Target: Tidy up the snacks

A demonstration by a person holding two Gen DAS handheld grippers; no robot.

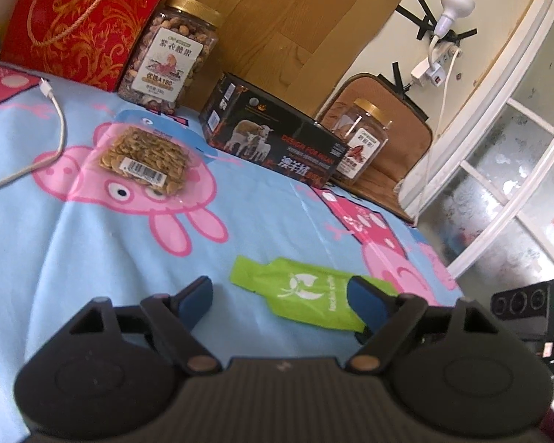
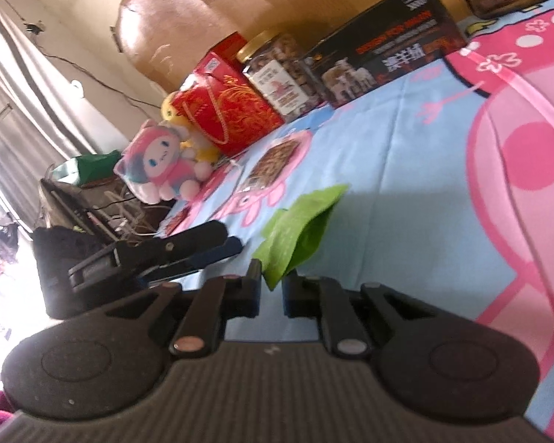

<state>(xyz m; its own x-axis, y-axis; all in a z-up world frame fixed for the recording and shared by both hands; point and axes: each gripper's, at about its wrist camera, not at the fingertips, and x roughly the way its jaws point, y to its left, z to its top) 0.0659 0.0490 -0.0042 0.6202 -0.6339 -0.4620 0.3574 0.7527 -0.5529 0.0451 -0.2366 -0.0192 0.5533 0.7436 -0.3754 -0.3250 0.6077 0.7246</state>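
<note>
The green pouch point(image 2: 299, 232) lies on the cartoon bedsheet point(image 1: 92, 258), its long axis running away from the right gripper point(image 2: 271, 289), whose jaws pinch its near corner. The left gripper point(image 1: 280, 301) stands open beside it, gripping nothing (its right pad overlaps the pouch). A black box point(image 1: 273, 136) behind reads "DESIGN FOR".

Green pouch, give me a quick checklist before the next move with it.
1. Right claw closed on green pouch: ok, gripping its near edge.
2. Left claw open: ok, nothing pinched.
3. Pouch lifted off the blue sheet: cannot tell.
4. Row along the back, big nut jar and black box, upright: ok.
5. Seed packet out of the way: ok, lying farther back.
</note>
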